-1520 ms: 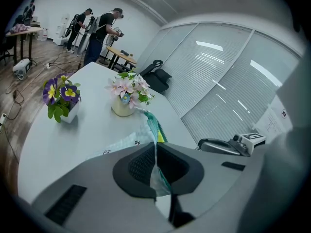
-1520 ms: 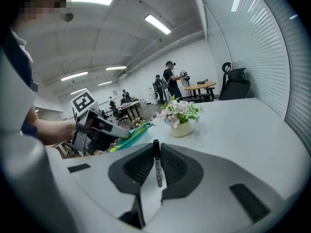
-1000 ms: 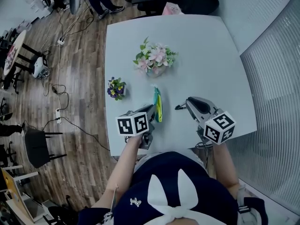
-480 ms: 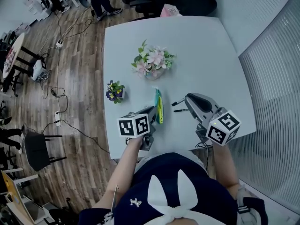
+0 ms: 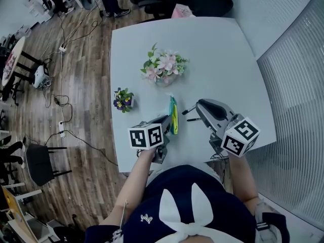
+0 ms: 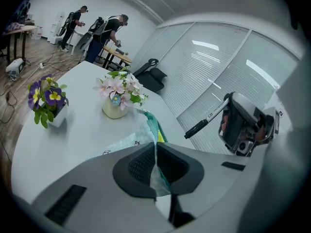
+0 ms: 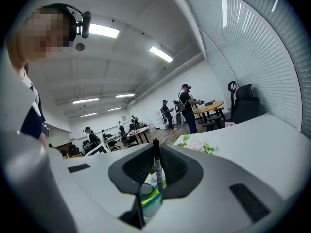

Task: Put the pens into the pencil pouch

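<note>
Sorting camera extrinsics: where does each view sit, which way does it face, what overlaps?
Head view: on the head, facing steeply down at the white table; torso, forearms, left gripper, right gripper show.
Left gripper view: on that gripper, facing the flower vase; own jaws shut on pencil pouch.
Right gripper view: facing the office; own jaws shut on pen, wearer's headset at left.
Shared: pen in all three.

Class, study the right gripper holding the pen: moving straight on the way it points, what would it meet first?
Probably the pencil pouch, pinched by the left gripper; it shows just beyond the right gripper and its pen. Height is unclear, so it might pass over.
</note>
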`<state>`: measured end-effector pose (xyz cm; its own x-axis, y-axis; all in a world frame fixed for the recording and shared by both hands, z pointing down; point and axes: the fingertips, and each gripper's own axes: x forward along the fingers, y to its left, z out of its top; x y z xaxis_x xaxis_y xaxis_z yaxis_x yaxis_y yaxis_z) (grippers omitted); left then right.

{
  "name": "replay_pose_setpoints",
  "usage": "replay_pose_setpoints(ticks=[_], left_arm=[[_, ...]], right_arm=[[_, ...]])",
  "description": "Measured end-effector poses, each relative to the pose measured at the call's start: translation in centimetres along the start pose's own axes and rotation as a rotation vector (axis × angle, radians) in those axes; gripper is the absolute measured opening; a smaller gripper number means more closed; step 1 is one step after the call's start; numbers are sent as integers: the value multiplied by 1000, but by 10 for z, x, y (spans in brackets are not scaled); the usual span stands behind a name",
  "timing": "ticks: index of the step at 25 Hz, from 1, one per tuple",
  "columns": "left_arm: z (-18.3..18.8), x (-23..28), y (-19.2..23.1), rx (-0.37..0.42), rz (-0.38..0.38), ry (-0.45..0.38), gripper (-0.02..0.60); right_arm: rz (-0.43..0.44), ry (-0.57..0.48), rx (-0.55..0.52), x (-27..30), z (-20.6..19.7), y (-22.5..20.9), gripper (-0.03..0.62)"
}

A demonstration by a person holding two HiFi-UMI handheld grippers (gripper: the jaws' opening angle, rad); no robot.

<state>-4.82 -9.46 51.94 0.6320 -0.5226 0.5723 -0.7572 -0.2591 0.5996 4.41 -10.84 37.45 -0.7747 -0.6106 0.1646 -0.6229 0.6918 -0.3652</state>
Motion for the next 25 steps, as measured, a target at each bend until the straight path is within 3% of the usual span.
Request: replay_pose_setpoints(ticks=[10,25], left_arm=[[-7,7,-11,18,-27,27,31],[-5,6,-24,33,-61,33,31]], right_arm=[[36,32,-54,20,-6,17,49],[-6,133,-174,29,-29,19,49]])
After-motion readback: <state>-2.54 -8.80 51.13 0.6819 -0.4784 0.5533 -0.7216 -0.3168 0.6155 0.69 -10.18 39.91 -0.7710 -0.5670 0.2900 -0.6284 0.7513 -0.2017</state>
